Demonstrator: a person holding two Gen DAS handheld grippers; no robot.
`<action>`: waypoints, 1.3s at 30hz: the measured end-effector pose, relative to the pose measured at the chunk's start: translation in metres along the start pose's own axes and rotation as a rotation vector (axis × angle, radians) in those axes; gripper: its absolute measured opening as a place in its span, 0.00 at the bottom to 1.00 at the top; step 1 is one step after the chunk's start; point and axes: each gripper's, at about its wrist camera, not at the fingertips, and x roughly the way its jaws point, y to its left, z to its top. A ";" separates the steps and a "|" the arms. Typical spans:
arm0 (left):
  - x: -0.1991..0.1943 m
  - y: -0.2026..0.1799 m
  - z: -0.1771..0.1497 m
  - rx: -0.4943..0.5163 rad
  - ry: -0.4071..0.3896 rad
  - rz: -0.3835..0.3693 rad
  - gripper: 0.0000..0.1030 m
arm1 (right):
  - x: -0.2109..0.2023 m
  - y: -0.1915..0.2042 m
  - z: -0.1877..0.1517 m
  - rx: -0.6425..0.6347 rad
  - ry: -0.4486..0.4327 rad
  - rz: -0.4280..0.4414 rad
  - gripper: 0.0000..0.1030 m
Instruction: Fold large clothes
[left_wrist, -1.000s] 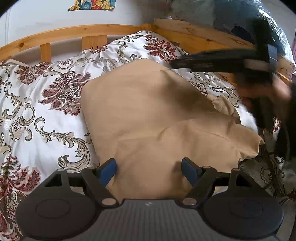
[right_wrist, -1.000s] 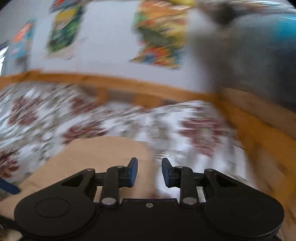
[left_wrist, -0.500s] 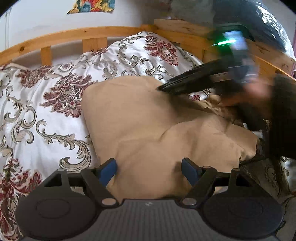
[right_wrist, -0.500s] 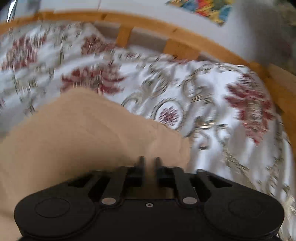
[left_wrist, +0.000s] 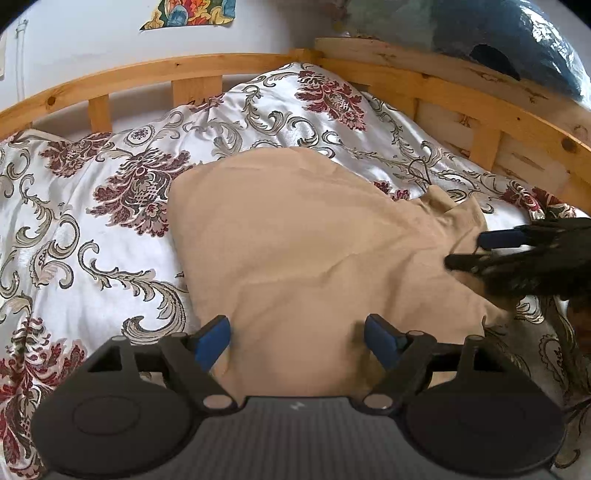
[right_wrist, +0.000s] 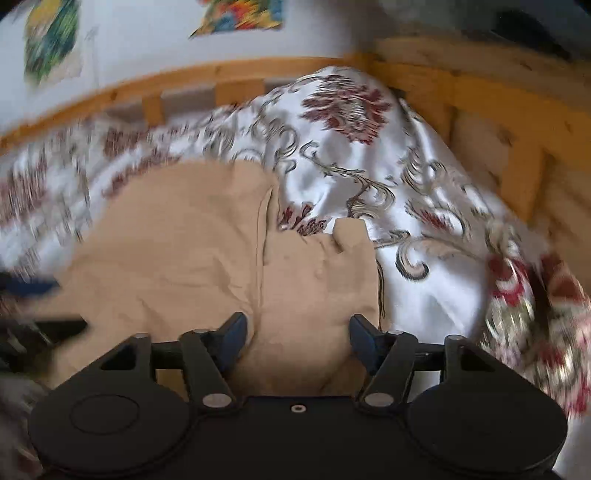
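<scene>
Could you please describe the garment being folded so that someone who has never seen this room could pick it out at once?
Look at the wooden-railed bed covered by a shiny white bedspread with dark red flowers and scrolls. Lying on that bedspread, just ahead of both open grippers, is the tan garment, partly folded. It is the only plain, single-coloured cloth on the patterned bed.

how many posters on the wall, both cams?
2. One poster hangs above the bed rail near the top centre, another poster further left. More may lie outside the frame.
</scene>
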 end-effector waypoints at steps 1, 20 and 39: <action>0.000 -0.002 0.000 0.004 -0.001 0.011 0.80 | 0.006 0.005 -0.002 -0.031 0.001 -0.015 0.65; -0.001 -0.002 -0.003 -0.016 -0.031 0.031 0.86 | 0.014 0.005 -0.002 -0.023 0.010 -0.012 0.66; 0.023 0.073 0.015 -0.329 0.030 -0.070 0.99 | -0.005 -0.033 0.006 0.165 -0.142 -0.013 0.85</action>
